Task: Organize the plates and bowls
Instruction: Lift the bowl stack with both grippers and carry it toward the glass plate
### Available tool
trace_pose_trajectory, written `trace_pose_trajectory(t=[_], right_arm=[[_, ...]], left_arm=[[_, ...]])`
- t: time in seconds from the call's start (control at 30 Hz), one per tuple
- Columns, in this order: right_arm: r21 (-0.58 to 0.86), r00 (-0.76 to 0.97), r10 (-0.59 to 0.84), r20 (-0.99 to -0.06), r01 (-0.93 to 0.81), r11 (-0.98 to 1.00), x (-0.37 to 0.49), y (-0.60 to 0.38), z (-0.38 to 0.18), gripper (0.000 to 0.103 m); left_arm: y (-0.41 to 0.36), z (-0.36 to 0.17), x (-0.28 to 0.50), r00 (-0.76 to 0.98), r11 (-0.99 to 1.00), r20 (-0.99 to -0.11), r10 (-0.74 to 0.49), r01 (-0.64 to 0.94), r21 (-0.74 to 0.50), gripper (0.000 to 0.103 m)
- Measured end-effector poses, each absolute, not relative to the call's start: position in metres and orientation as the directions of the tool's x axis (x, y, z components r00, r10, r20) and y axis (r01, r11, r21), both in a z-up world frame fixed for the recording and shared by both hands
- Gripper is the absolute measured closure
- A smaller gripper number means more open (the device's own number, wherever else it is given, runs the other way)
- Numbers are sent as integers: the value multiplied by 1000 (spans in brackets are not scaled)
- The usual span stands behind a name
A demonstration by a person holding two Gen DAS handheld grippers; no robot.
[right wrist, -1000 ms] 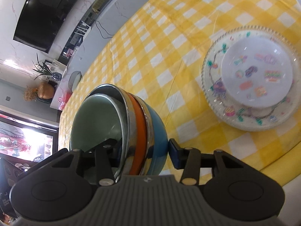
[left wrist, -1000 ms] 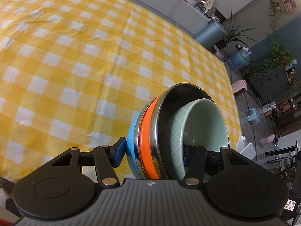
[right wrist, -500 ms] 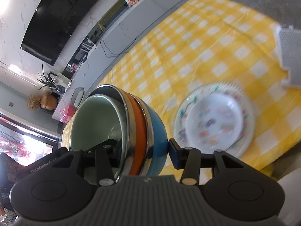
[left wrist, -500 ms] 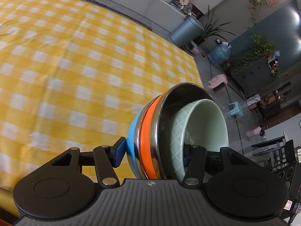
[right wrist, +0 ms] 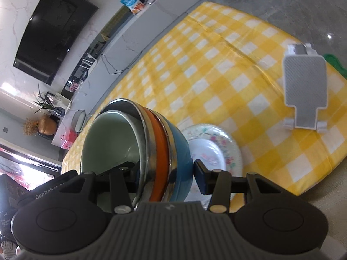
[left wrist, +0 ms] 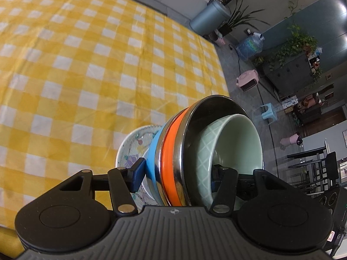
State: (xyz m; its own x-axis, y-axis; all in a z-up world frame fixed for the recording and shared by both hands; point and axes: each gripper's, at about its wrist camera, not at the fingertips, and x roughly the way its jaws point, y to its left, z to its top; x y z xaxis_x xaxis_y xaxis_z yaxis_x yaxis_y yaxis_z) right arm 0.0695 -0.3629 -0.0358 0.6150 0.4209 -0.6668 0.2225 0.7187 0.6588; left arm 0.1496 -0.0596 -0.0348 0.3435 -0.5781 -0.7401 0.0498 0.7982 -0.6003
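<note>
1. Since a second ago the bowls (left wrist: pixel 195 151) have travelled across the checked cloth (left wrist: pixel 86 65): the plates (right wrist: pixel 214 149) lay well off to one side in the right wrist view then, and now sit just beyond and partly under the bowls. In the left wrist view no plates showed then; now their rim (left wrist: pixel 132 143) peeks out behind the blue bowl.

2. Nearest, the left gripper (left wrist: pixel 175 173) stands about half open and clamped on the nested bowls: one pad (left wrist: pixel 137 174) presses the blue outer wall, the other sits inside the green bowl (left wrist: pixel 236 143).

3. Opposite it, the right gripper (right wrist: pixel 164 173) grips the same nest. Its inner finger reaches inside the green bowl; its outer pad (right wrist: pixel 200 178) is at the blue wall, and whether it touches I cannot tell.

4. The nest, green inside steel, then orange, then blue, hangs tilted on its side, clear of the cloth.

5. Step in hand, as I judge it: carrying the nest to the plates, nearly there.

6. Next move calls for centring over the small top plate, levelling the tilt, lowering until blue meets plate, then both grippers letting go together so nothing slides.

7. Farther off on the cloth lies a grey stand (right wrist: pixel 304 86), well apart from the plates.
</note>
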Motion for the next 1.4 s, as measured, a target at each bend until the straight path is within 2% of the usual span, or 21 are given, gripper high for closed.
trace_pose_trajectory(t=[0.4,0.97,1.1,1.3,1.4], right_arm=[[635,579,395,-713,296,713,75,-375,-63,57],[660,567,422,-707,316,681,80,-376,-74,54],[677,571,437,-695,315,665,79,-377,-75,48],[668,581,422,-696,306,678,76,-375,-71,48],[667,596,411,-689,299,683,74,-376,-69,39]], left_arm=[[-69,-62,156,291,798,-763,-577,1,-603,42],[-71,-63,159,307,820,-778,-549,17,-572,46],[-72,-63,159,306,824,-781,-544,22,-566,47],[-75,-59,157,319,838,-786,-529,50,-543,47],[-76,-54,156,343,849,-786,-514,75,-523,46]])
